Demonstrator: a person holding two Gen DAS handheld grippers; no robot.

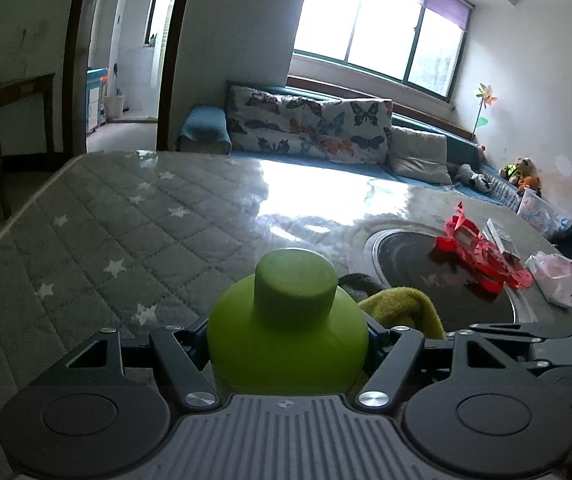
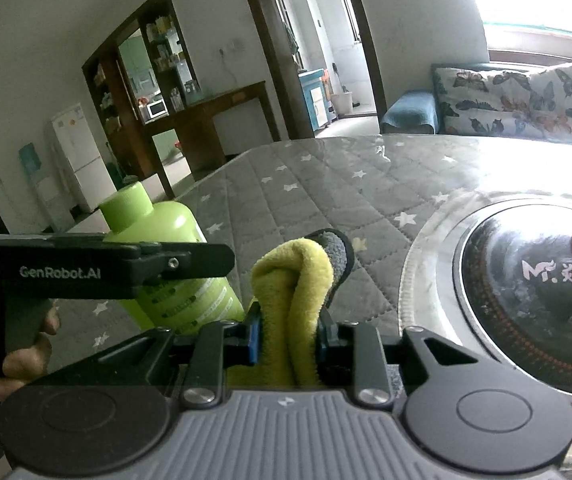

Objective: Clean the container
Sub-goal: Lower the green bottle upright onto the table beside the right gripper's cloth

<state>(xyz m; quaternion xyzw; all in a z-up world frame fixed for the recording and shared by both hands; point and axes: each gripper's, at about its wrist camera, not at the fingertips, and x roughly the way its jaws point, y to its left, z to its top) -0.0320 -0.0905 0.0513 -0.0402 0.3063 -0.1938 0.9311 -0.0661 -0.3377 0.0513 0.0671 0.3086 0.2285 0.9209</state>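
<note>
A lime-green plastic bottle (image 1: 286, 332) with a round green cap stands upright between the jaws of my left gripper (image 1: 287, 344), which is shut on its body. In the right wrist view the same bottle (image 2: 166, 232) shows at the left, behind a black finger of the left gripper (image 2: 126, 264). My right gripper (image 2: 289, 336) is shut on a folded yellow-green cloth (image 2: 293, 276) with a grey side, just right of the bottle and apart from it. The cloth (image 1: 401, 304) peeks out beside the bottle in the left wrist view. Both are held above the table.
The table (image 1: 106, 240) has a grey quilted star cover under a glossy sheet. A round black cooktop (image 2: 525, 300) is set into it on the right, with red wrapping (image 1: 473, 252), a small box and a white bag (image 1: 557, 276). A person's hand (image 2: 18, 360) grips the left tool.
</note>
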